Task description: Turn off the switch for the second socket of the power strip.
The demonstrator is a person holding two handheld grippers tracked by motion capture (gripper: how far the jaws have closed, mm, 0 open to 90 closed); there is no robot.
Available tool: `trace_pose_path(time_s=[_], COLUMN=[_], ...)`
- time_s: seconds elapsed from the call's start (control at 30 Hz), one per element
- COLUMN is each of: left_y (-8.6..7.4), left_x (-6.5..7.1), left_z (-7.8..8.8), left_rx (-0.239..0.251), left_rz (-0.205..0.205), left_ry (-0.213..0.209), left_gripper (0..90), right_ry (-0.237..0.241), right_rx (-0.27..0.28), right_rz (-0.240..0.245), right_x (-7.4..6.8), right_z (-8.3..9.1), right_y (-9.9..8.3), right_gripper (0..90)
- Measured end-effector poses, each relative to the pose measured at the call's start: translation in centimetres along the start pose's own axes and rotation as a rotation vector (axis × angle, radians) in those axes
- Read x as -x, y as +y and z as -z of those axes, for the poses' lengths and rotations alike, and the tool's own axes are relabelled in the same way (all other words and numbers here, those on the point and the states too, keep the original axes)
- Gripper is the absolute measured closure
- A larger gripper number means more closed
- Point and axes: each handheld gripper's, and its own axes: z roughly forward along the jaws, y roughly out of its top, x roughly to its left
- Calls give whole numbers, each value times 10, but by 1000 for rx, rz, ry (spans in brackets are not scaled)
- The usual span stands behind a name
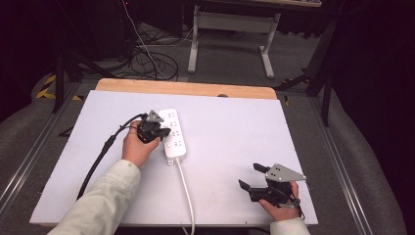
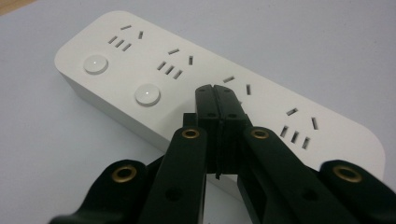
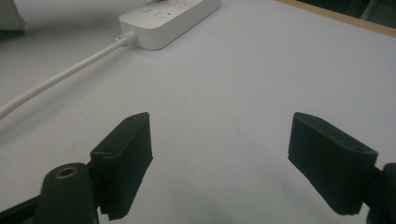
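Note:
A white power strip (image 1: 174,133) lies near the middle of the white table top, its white cord (image 1: 186,188) running toward the front edge. My left gripper (image 1: 164,132) is shut with nothing between its jaws, its tip over the strip's top face. In the left gripper view the closed tip (image 2: 216,93) sits above the strip (image 2: 140,60), beside two round buttons (image 2: 147,94). My right gripper (image 1: 250,177) rests at the front right, open and empty. The right gripper view has its jaws wide apart (image 3: 219,158) over bare table, with the strip (image 3: 163,21) and cord (image 3: 60,77) far off.
The white board (image 1: 230,137) lies on a wooden table whose far edge (image 1: 186,88) shows. A black cable (image 1: 100,154) trails from the left gripper across the board's left part. Beyond the table stand a desk frame (image 1: 230,29) and floor cables (image 1: 151,61).

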Motion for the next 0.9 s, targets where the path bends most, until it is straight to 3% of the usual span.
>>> trace_pose_path(time_s=[0.77,0.9], left_y=[-1,-2], left_x=[1,-1], left_z=[-3,-2], left_rx=[-11,-6], left_rz=[-4,9], left_ry=[19,6], left_gripper=[900,900], right_ry=[-1,-2], right_rx=[1,0], right_rz=[0,0], right_x=[0,0], right_z=[0,0], right_y=[0,0], right_gripper=[220,220])
